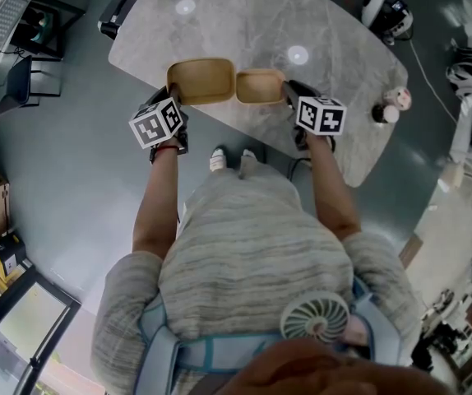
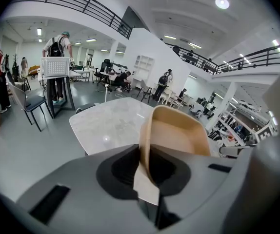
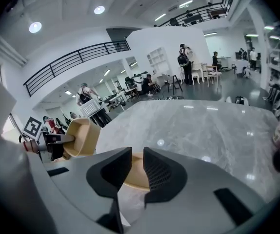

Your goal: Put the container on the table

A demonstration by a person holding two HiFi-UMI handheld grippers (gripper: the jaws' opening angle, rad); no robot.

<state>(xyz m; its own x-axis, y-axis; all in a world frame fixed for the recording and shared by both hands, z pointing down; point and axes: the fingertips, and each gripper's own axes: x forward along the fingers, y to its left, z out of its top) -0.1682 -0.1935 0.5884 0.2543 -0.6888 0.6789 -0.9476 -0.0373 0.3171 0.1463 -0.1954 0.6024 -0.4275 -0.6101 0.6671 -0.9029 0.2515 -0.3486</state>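
The grey marble table (image 1: pixel 244 15) fills the upper middle of the head view, inside a large open hall. The tan two-part container (image 1: pixel 201 81) lies over the table's near edge; I cannot tell whether it rests there or hangs just above. The left gripper (image 1: pixel 173 97) is clamped on the larger half's rim, and the right gripper (image 1: pixel 289 94) pinches the smaller half's edge. Uneven lowering could flex the join or slip a thin rim, and letting go this near the edge risks it tipping off.
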